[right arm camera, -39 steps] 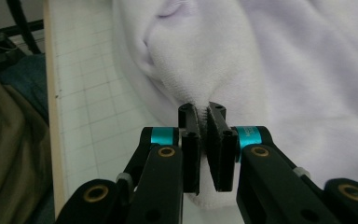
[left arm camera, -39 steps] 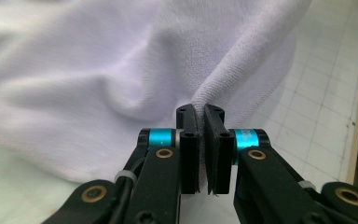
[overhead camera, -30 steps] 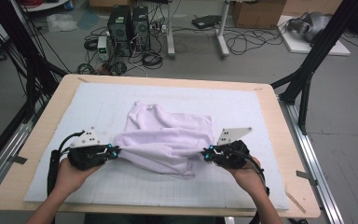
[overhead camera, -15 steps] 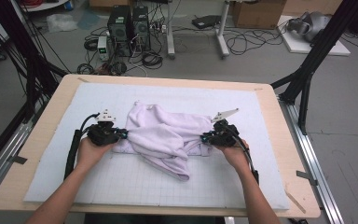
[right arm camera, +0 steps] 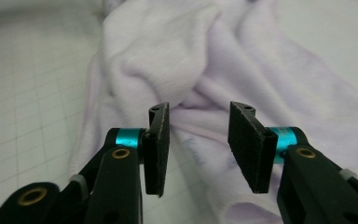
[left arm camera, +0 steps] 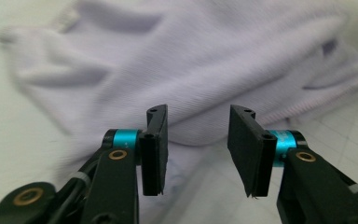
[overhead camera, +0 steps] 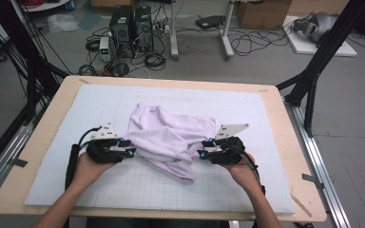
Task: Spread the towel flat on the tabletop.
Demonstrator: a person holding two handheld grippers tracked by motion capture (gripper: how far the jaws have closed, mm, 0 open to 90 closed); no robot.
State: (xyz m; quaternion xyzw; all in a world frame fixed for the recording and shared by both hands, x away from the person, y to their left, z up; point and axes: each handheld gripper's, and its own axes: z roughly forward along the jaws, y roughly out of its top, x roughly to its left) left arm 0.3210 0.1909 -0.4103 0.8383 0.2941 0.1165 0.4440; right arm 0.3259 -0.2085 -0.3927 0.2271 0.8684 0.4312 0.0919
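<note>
Both grippers, left [overhead camera: 129,153] & right [overhead camera: 201,153], have jaws just opening w/ nothing clamped, flanking the rumpled lavender garment [overhead camera: 171,135] mid-mat [overhead camera: 66,123]; it's prob. soft, light, floppy, so pinch a hem or corner edge, not the bunched middle.

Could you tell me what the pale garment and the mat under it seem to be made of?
The pale lilac garment looks like a soft knit, likely cotton jersey: fine ribbing and limp, matte folds show in the left gripper view. The white mat seems a smooth, matte cutting mat, probably vinyl or rubber, judging by its printed grid; the exact material is uncertain.
</note>
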